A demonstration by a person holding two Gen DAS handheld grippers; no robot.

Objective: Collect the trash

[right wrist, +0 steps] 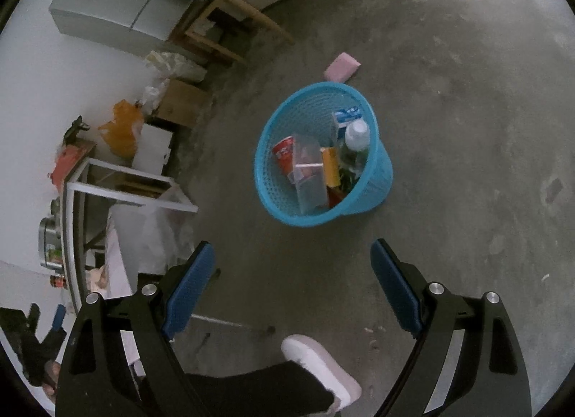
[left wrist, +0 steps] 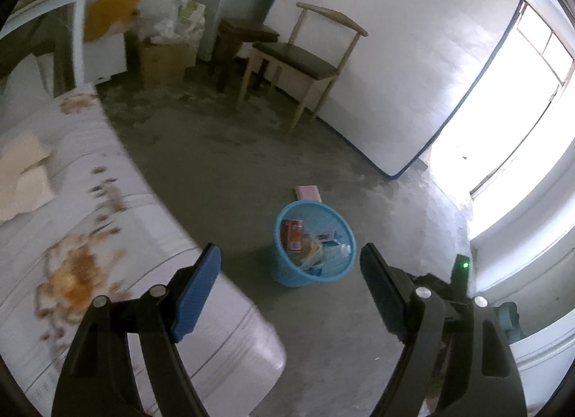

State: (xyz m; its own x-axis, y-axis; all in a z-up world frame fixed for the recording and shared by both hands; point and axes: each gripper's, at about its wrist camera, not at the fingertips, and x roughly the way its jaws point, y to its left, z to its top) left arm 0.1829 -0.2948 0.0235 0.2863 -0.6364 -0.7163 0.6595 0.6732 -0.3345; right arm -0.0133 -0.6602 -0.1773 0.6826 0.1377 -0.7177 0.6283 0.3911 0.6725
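A blue mesh wastebasket [left wrist: 312, 275] stands on the concrete floor, holding several pieces of trash: a red packet, cartons, clear plastic. In the right wrist view the wastebasket [right wrist: 373, 179] holds a red cup, a clear plastic box, an orange carton, a blue-white carton and a bottle. A pink pack [left wrist: 307, 193] lies on the floor just beyond it, also in the right wrist view [right wrist: 342, 67]. My left gripper [left wrist: 289, 273] is open and empty above the floor beside the bed. My right gripper [right wrist: 293, 269] is open and empty, short of the basket.
A bed with a stained white cover [left wrist: 90, 237] is at the left. A wooden chair [left wrist: 305, 61], a dark stool [left wrist: 244, 43], a cardboard box [left wrist: 163, 61] and a mattress [left wrist: 395, 57] leaning on the wall stand behind. The person's white shoe [right wrist: 320, 366] is below the right gripper.
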